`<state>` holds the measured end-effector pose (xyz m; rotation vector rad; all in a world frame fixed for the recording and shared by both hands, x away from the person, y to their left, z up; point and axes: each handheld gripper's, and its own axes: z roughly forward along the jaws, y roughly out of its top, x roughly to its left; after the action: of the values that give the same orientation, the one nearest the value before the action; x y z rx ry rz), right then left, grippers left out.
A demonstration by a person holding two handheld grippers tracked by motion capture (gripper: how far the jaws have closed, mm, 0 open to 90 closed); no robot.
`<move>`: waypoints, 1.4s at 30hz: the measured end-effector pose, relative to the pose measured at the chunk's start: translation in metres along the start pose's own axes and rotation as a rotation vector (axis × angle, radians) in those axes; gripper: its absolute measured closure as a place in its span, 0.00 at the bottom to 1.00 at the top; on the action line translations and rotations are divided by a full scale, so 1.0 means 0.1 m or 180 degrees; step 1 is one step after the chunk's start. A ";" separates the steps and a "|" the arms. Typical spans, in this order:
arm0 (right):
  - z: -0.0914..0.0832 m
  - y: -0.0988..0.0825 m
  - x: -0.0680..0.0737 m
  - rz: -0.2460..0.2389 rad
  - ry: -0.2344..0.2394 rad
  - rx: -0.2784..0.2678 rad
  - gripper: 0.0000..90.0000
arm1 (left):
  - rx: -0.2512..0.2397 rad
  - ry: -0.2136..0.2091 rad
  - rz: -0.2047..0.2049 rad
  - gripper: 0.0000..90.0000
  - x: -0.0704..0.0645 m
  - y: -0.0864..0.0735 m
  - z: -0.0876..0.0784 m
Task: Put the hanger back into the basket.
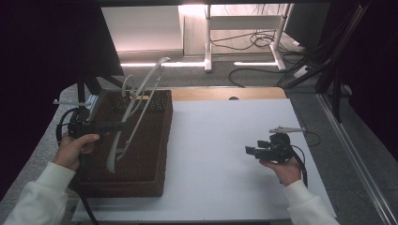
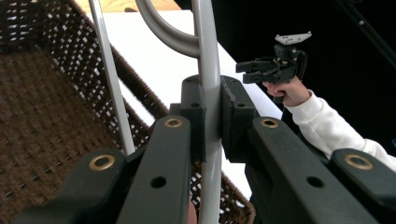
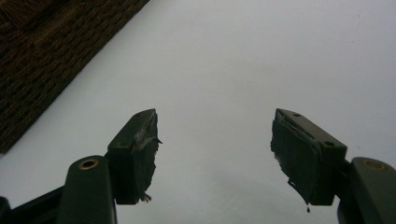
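The left claw [image 2: 212, 116] is clamped on a pale grey bar of a hanger [image 2: 208, 60], its pads pressed against both sides. A curved piece joins that bar above the pads, and a thinner bar runs beside it. Below lies a brown woven basket [image 2: 42, 116] on the white table [image 2: 154, 56]. Farther off, a hand in a white sleeve holds the right claw [image 2: 245, 72].

The left gripper [image 1: 123, 125] has its jaws pressed together, held level by the left hand [image 1: 75, 147] near the table's left edge. The right gripper [image 1: 248, 150] hovers with jaws wide apart, pointing left, in the right hand [image 1: 284, 168].
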<state>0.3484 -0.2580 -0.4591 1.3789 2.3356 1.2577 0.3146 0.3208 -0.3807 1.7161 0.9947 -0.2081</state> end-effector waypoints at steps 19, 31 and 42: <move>0.01 0.00 0.01 -0.0013 -0.0034 0.0025 0.35 | 0.0341 0.0039 0.0165 0.91 0.20 -0.24 -0.18; 0.02 0.00 0.00 -0.0017 -0.0044 0.0048 0.35 | 0.0589 0.0091 0.0200 0.91 0.35 -0.38 -0.22; 0.02 0.00 0.00 -0.0015 -0.0053 0.0065 0.35 | 0.0714 0.0427 -0.0010 0.89 0.49 -0.47 -0.20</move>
<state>0.3492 -0.2566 -0.4608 1.3839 2.3459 1.2197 0.3061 0.3663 -0.4350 1.9531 1.1058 -0.2153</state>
